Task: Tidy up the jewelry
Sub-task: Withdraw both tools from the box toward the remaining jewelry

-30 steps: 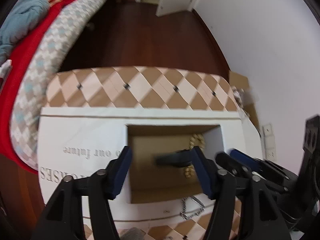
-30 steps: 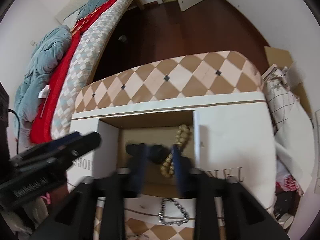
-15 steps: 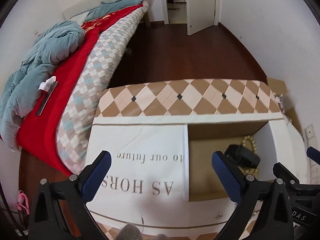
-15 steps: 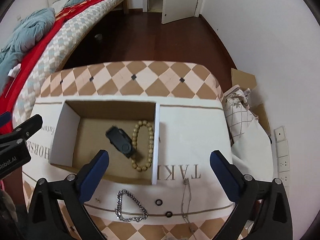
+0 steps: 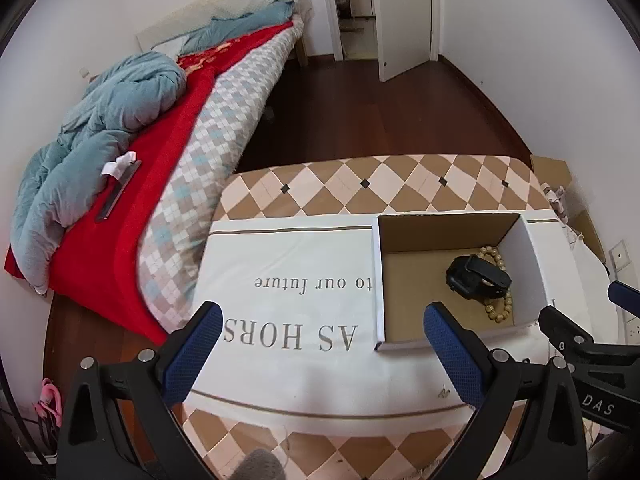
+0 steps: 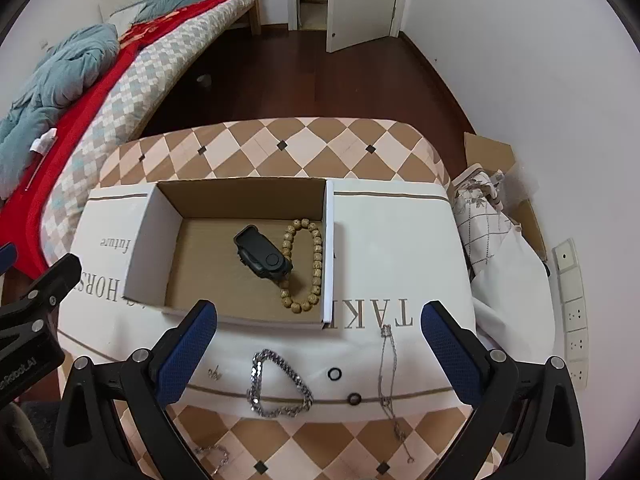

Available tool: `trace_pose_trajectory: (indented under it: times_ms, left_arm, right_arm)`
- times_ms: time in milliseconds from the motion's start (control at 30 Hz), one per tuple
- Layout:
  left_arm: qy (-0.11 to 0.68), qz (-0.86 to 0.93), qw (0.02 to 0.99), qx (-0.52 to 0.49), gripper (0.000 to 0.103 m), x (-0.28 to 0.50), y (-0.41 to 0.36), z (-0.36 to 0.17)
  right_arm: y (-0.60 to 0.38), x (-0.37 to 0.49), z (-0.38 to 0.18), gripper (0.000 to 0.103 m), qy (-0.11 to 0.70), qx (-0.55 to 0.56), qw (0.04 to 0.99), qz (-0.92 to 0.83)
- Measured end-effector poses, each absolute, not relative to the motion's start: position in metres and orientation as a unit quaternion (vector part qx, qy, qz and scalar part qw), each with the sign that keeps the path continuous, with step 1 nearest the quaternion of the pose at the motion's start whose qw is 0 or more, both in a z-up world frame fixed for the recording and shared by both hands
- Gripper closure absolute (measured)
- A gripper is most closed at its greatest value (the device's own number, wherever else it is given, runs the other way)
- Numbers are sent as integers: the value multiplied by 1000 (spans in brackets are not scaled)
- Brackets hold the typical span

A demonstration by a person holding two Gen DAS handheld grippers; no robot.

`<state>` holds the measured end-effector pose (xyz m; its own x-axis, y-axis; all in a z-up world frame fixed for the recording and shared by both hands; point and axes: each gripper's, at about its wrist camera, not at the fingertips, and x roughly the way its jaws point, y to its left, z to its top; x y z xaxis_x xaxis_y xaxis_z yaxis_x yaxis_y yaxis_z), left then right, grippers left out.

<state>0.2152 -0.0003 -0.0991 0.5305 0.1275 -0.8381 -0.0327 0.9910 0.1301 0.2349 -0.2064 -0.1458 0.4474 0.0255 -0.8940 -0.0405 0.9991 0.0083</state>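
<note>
An open cardboard box [image 6: 144, 240] [image 5: 532, 248] sits on a white printed cloth. Inside lie a black watch [image 6: 262, 257] [image 5: 476, 276] and a wooden bead bracelet [image 6: 310, 264] [image 5: 500, 304]. In front of the box on the cloth lie a silver chain bracelet [image 6: 276, 384], a thin silver necklace [image 6: 388, 376], two small dark rings [image 6: 334, 373] [image 6: 353, 399] and a small earring [image 6: 215, 372]. My right gripper [image 6: 318, 344] is open and empty, held above these pieces. My left gripper [image 5: 320, 344] is open and empty, left of the box.
The cloth covers a checkered table [image 6: 304, 140]. Another thin chain [image 6: 212, 456] lies at the table's front edge. A bed with a red blanket [image 5: 132, 184] stands to the left. Bags and cardboard [image 6: 492, 216] sit by the right wall.
Both grippers have pulled back and up out of the box and opened wide. The watch was let go and now lies in the box beside the bead bracelet.
</note>
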Motion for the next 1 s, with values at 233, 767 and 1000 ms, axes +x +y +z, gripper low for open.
trace_pose_trajectory:
  times_ms: [233, 767, 1000]
  left_arm:
    - [459, 38, 886, 48, 1, 182, -1, -71]
    - [405, 27, 913, 36, 1, 103, 4, -11]
    - [426, 76, 900, 50, 1, 83, 22, -41]
  right_arm:
    - [-210, 201, -117, 0, 502, -2, 865, 17]
    - [-213, 118, -48, 0, 435, 2, 900, 7]
    - [-235, 93, -77, 0, 468, 58, 882, 7]
